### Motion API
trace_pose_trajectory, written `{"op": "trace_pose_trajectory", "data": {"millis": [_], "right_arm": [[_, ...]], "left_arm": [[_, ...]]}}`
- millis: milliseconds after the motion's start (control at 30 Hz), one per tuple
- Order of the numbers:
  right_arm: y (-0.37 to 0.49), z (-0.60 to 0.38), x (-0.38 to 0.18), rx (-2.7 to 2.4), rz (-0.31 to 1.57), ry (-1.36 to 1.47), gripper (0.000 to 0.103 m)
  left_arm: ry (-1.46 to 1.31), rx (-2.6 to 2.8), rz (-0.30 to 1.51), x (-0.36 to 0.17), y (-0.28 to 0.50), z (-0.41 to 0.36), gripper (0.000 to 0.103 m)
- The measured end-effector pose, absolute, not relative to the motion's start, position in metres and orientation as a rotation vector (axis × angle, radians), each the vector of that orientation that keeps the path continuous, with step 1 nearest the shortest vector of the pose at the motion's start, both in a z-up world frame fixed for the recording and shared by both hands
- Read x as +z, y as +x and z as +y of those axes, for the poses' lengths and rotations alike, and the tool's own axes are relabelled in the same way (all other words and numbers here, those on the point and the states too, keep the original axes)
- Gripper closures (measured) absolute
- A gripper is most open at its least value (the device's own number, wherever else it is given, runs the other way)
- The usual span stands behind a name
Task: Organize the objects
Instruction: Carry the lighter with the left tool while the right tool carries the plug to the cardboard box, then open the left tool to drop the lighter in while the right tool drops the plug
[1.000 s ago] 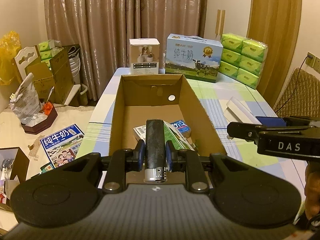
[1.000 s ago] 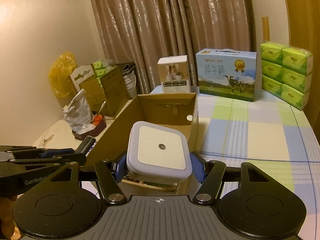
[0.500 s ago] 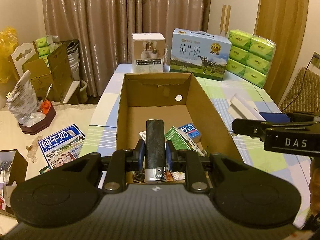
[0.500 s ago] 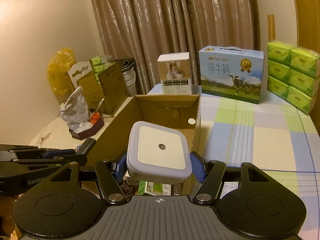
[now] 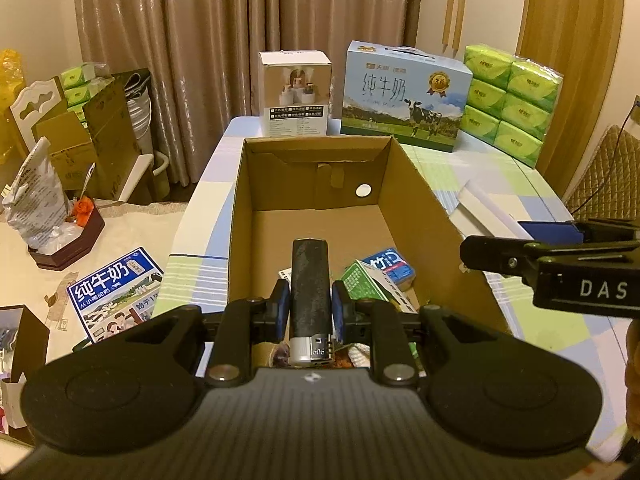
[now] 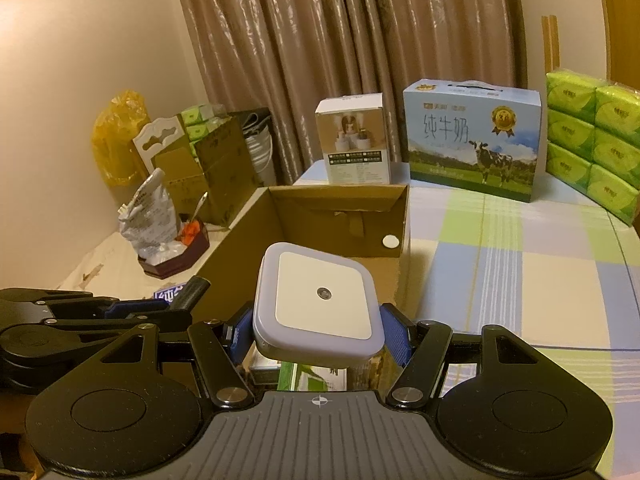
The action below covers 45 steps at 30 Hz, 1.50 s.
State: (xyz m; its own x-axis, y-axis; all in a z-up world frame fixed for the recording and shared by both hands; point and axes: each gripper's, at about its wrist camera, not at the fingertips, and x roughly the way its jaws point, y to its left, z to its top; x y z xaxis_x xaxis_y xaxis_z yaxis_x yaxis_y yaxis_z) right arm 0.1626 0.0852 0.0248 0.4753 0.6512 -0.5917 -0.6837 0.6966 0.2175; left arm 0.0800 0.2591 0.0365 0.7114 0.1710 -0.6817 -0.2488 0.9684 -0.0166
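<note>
A: What has the left gripper (image 5: 309,312) got?

B: A dark lighter (image 5: 310,294), clamped between the blue pads, jaws nearly closed on its narrow body. Its metal head points back toward the camera, low in the centre of the left wrist view, and it hangs above the near end of the open cardboard box (image 5: 424,204).

A: And the right gripper (image 6: 318,334)?

B: Its jaws stand about half spread, pressed on the sides of a square white night light (image 6: 318,300) with a small round sensor in the middle of its face. In the right wrist view it sits at lower centre, over the near right corner of the same box (image 6: 240,236).

A: Anything in the box?

B: In the left view, a green carton (image 5: 370,282) and a small blue packet (image 5: 388,266) lie on the floor at the near right. There is more under the lighter, but it is too hidden to name.

A: Where is the box?

B: On a table with a checked cloth (image 6: 520,280). Along the far edge, upper centre to upper right, stand a white product box (image 6: 354,140), a blue milk carton case (image 6: 472,138) and stacked green tissue packs (image 6: 592,140).
</note>
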Motion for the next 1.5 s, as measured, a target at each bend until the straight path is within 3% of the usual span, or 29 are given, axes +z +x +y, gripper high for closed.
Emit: {"op": "trace_pose_trajectory", "data": {"millis": [567, 667, 1500], "right_arm": [[0.179, 0.098, 0.018, 0.813, 0.714, -0.04, 0.041], [0.179, 0.098, 0.016, 0.811, 0.718, -0.039, 0.041], [0.176, 0.102, 0.021, 0.812, 0.734, -0.026, 0.041]], "left_arm": [[-0.111, 0.232, 0.776, 0.02, 0.111, 0.277, 0.085], [-0.092, 0.251, 0.787, 0.015, 0.114, 0.277, 0.072], [-0.093, 0.247, 0.766, 0.028, 0.091, 0.279, 0.072]]}}
